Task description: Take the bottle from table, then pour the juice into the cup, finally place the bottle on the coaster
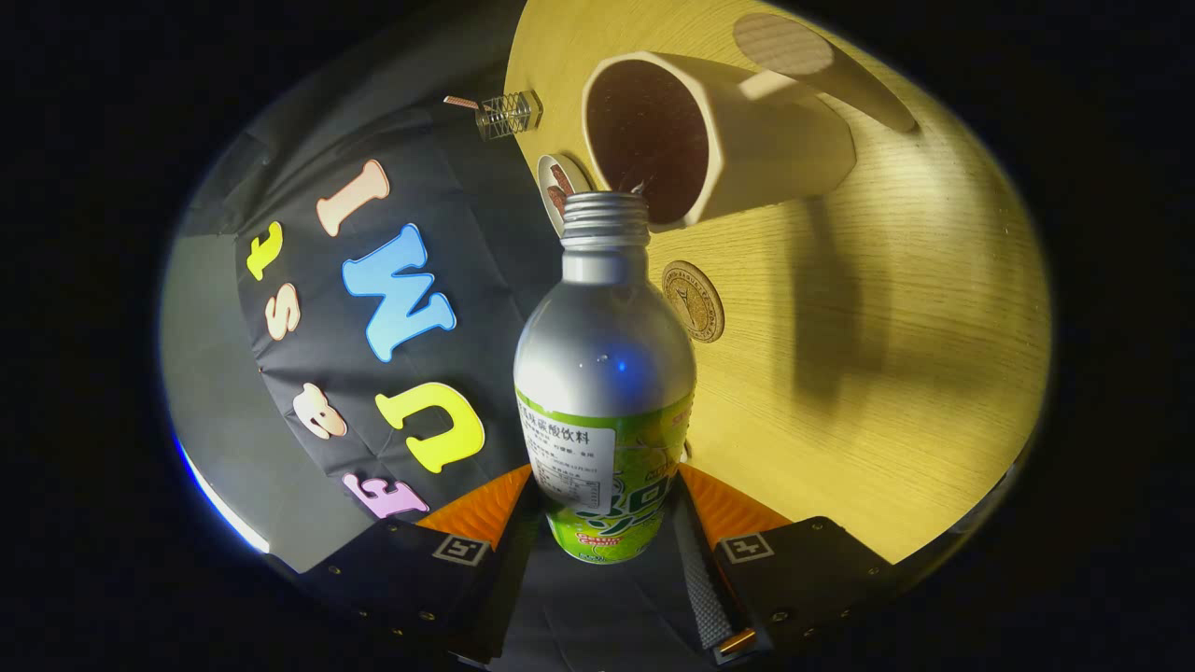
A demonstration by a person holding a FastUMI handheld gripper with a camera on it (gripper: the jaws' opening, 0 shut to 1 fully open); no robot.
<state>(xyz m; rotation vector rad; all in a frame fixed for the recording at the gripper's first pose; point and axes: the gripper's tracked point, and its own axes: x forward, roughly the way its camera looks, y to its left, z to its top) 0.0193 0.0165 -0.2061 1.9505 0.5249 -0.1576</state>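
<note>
Gripper (605, 499) clenched on one bottle (605, 373), both fingers pressed against its labelled lower body. Bottle's open threaded mouth sits at rim of one cup (747, 140) on wooden table (887, 373). Two round coasters: one (693, 301) beside bottle neck, another (560, 187) beside cup rim.

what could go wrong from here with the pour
1. The silver metal bottle with the green label is clamped between the gripper fingers low on its body, so it may slip or swing as it tilts.
2. Its open threaded mouth sits right at the rim of the cream mug; a small misalignment could spill juice onto the wooden table.
3. The round brown coaster lies close beside the mug, so setting the bottle down might bump it.
</note>
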